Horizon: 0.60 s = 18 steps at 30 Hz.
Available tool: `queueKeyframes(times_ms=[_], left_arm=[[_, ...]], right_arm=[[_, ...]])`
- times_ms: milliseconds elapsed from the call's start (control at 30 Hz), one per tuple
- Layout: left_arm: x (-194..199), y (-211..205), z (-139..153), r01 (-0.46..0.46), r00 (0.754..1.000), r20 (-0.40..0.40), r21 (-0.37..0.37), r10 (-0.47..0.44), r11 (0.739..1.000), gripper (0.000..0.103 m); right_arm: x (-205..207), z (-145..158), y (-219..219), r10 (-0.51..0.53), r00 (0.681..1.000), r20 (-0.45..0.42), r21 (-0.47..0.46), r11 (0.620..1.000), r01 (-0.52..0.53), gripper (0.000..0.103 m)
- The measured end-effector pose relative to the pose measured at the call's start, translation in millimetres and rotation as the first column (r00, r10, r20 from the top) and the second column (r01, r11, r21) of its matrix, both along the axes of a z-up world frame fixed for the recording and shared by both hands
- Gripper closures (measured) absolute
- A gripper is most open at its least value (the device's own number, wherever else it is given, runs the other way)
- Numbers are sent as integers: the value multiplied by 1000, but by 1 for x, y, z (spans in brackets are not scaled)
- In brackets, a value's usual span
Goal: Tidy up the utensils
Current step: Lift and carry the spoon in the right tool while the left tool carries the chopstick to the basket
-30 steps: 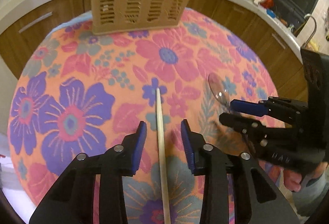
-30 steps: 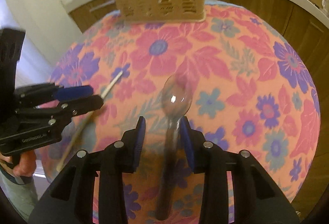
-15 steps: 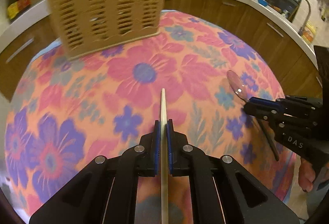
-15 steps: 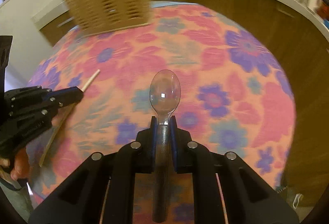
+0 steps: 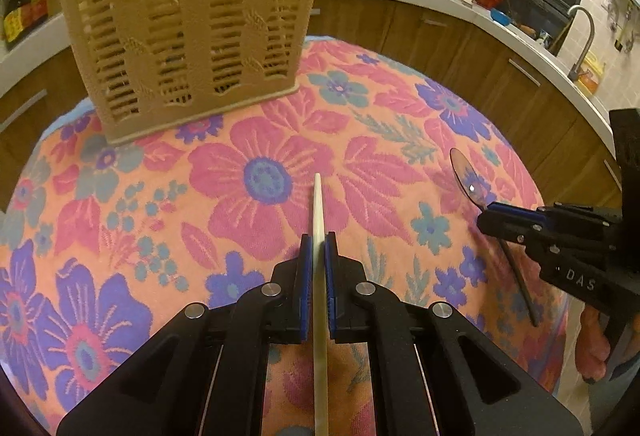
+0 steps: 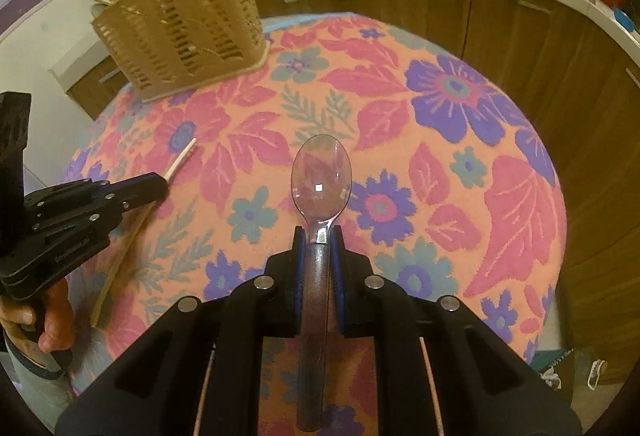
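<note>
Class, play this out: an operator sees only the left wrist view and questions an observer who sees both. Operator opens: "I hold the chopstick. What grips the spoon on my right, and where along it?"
Observer: The right hand-held gripper is shut on the spoon at the neck, just behind the clear bowl.
Operator: What is the handle like?
Observer: Dark and speckled, running back between the fingers toward the camera.
Operator: Is anything in the basket already?
Observer: Yes, several pale sticks poke out of the basket top.
Operator: How does my left hand-held gripper look from there?
Observer: Shut on the chopstick, whose tip points toward the basket.
</note>
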<state>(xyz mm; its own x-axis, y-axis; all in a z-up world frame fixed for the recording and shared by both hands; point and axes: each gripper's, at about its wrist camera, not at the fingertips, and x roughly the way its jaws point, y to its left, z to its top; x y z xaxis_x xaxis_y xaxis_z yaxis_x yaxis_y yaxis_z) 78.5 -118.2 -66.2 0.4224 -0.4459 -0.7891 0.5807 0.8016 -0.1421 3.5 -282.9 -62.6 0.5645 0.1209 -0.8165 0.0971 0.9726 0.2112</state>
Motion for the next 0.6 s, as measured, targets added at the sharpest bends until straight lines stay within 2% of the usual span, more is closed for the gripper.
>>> queueKeyframes(times_ms=[300,433,600], left_arm=[[-6,4,31,-54,996,70,-20,55,998,99],[-14,9,43,-75,993,87,-78,82,994,99],[-22,8,51,-71,991,110,-81,80,994,99]], right_arm=[[-1,6,-1,27,999,30,36,999,-28,93],[-4,7,0,33,999,24,10,999,-34,93],[-8,8,2,40,999,27,-5,999,-40,93]])
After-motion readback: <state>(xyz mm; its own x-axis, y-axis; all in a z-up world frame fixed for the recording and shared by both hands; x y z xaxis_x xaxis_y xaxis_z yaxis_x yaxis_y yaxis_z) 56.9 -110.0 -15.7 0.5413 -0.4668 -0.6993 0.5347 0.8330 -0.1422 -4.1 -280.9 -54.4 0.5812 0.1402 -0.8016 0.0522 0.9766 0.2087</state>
